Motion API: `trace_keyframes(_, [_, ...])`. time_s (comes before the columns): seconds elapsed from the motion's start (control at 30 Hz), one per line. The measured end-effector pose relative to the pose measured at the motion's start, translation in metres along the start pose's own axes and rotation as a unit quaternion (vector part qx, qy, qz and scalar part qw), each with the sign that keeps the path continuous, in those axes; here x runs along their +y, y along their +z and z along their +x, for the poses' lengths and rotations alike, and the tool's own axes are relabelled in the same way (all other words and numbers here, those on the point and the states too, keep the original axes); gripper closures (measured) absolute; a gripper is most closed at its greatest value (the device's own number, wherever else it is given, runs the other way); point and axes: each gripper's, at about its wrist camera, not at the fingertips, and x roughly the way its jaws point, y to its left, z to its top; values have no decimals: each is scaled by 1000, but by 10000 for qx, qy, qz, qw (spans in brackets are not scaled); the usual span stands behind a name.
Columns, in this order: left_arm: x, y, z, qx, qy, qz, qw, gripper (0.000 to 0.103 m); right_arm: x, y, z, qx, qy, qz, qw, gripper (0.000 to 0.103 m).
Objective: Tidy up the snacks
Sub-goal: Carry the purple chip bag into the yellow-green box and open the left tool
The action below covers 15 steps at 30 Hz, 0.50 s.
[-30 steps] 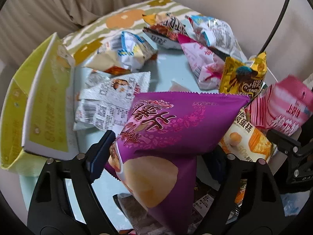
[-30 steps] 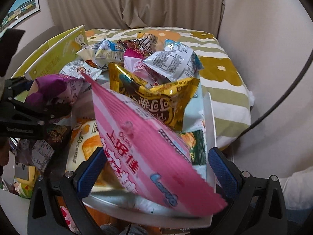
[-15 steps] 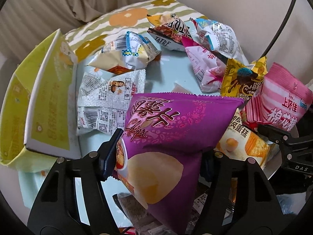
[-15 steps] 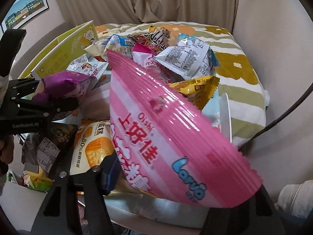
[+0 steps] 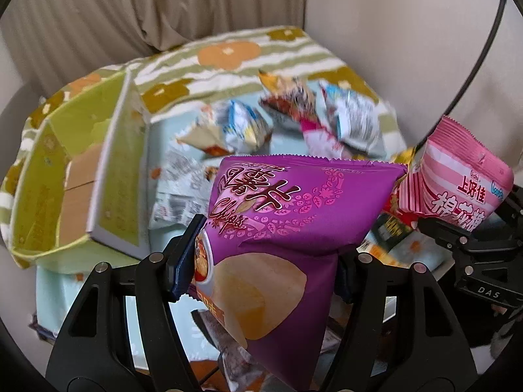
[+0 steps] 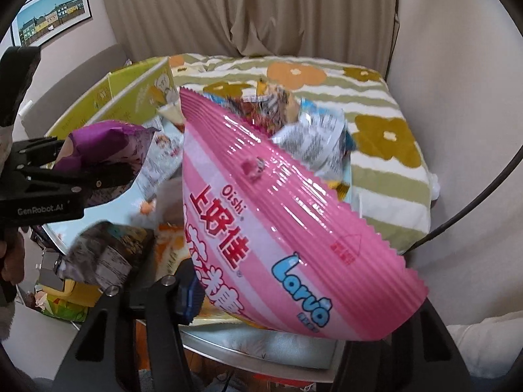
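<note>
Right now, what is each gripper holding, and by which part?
The left gripper is shut on the purple chips bag across its lower half. The right gripper holds the pink Oishi bag near its lower end.

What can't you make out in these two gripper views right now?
- Right wrist view: the right gripper's far finger is hidden behind the pink bag.
- Left wrist view: the small packets on the table are motion-blurred; their print is unreadable.
- Left wrist view: the purple chip bag hides the table behind it.
- Left wrist view: the green box interior is partly cut off by its own wall.
</note>
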Motion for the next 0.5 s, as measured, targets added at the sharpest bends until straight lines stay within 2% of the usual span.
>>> trace_keyframes(0.23, [32,9,-56,-558,141,-476,9972,40,18,41,-41,-342,63,-188,9992,48])
trace_keyframes(0.5, [114,21,-102,-1061,467,-976,9884,40,76,105,-64,-722,270,-509,9957,48])
